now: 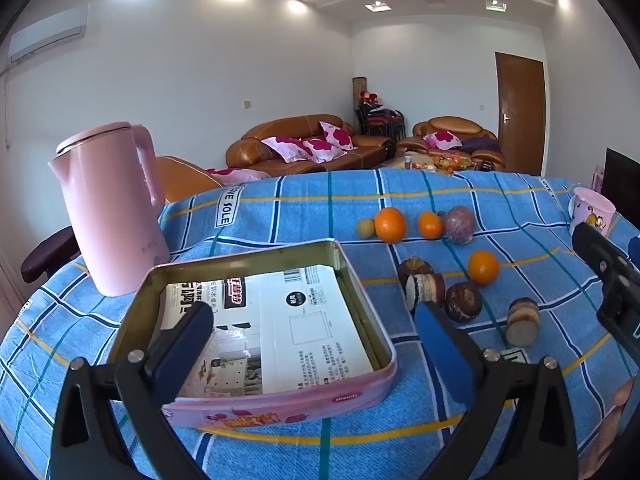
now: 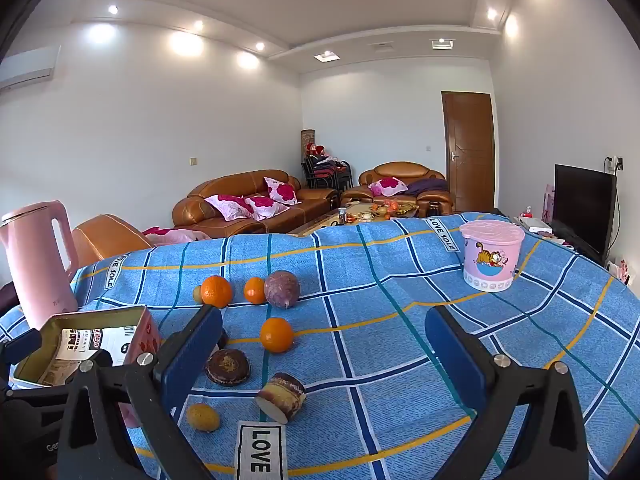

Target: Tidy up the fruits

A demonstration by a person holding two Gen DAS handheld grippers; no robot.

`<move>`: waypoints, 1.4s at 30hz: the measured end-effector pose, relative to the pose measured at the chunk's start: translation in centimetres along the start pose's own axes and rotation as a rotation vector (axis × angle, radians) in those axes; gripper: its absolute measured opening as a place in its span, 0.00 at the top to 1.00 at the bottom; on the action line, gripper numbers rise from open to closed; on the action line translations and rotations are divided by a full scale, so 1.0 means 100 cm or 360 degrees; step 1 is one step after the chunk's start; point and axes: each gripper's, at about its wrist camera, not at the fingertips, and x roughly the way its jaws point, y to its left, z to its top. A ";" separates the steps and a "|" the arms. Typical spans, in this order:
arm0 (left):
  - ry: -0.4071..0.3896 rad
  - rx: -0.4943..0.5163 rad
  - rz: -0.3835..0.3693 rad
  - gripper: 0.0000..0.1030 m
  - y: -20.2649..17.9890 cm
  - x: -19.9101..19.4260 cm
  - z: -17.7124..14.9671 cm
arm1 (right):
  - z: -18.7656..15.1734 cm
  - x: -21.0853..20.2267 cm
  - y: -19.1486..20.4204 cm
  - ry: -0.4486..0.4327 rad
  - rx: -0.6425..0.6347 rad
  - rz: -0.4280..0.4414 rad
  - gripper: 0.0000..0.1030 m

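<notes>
Orange fruits (image 2: pixel 216 291) number three; tin (image 1: pixel 374 344) one

White label reading "LOVE" (image 2: pixel 259 450) lying at bottom centre on the blue checked cloth (image 2: pixel 400 340), strips reading "LOVE SOLE" (image 2: pixel 443 234) running along its far edge, tin's print showing too small to read

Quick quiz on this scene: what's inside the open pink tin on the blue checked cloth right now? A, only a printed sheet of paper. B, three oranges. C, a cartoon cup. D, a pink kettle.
A: the tin holds only a printed sheet, while the oranges lie out on the cloth.
</notes>
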 end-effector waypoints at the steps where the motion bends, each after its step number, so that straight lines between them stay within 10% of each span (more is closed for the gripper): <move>1: 0.0002 -0.0001 -0.0001 0.00 0.000 0.000 0.000 | 0.000 0.000 0.000 0.0004 0.0002 0.0001 0.01; 42: 0.0017 -0.0029 -0.0019 0.00 0.001 0.003 0.000 | 0.000 0.000 0.000 0.0008 -0.0003 -0.0004 0.01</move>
